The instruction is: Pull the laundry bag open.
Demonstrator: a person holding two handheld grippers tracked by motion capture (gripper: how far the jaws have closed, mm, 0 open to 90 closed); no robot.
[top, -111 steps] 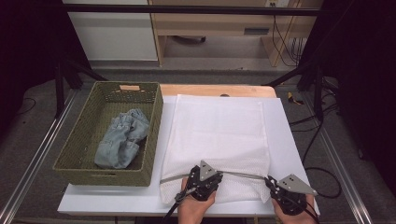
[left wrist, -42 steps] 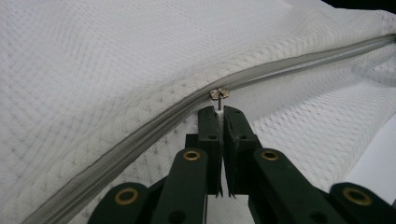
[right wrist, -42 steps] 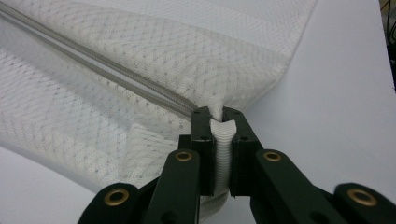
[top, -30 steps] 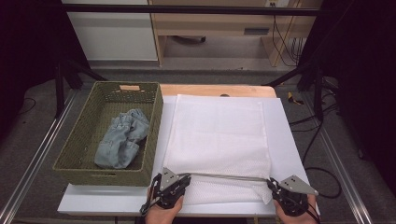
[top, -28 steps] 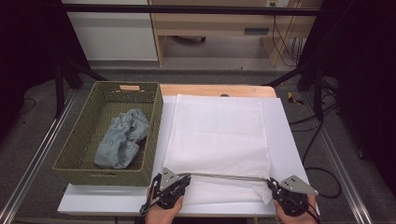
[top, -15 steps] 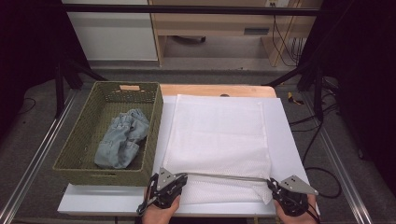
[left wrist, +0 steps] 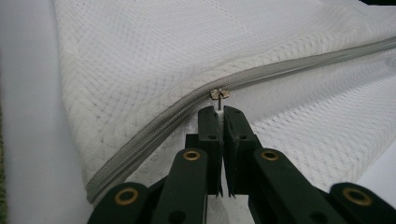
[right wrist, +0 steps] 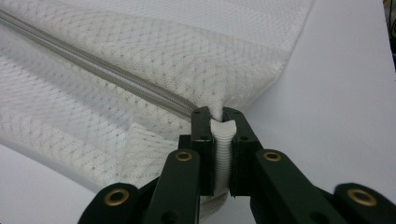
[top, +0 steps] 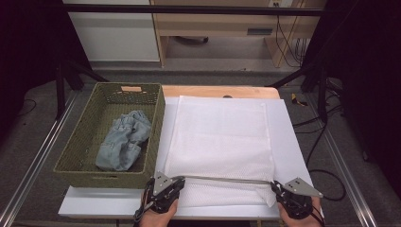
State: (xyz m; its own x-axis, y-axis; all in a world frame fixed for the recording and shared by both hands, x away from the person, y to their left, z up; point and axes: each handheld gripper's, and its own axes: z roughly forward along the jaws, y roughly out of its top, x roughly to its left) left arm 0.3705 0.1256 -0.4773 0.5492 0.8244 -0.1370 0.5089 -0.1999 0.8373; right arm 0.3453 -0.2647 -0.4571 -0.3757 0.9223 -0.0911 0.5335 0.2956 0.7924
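Now the white mesh laundry bag (top: 222, 142) lies flat on the table (top: 293, 142), its zipper pull (left wrist: 219, 94) drawn from mid-edge to the near left end. So the zipper (top: 227, 179) has run its length. The left gripper (left wrist: 218, 112) pinches the pull; the right gripper (right wrist: 220, 116) clamps the bag's corner. Jeans (top: 122, 145) wait in the basket (top: 156, 118).

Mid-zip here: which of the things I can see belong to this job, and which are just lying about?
In the job:
- white mesh laundry bag
- its grey zipper, metal pull pinched by the left gripper
- bag's corner, clamped by the right gripper

Lying about:
- green woven basket
- crumpled light-blue jeans inside it
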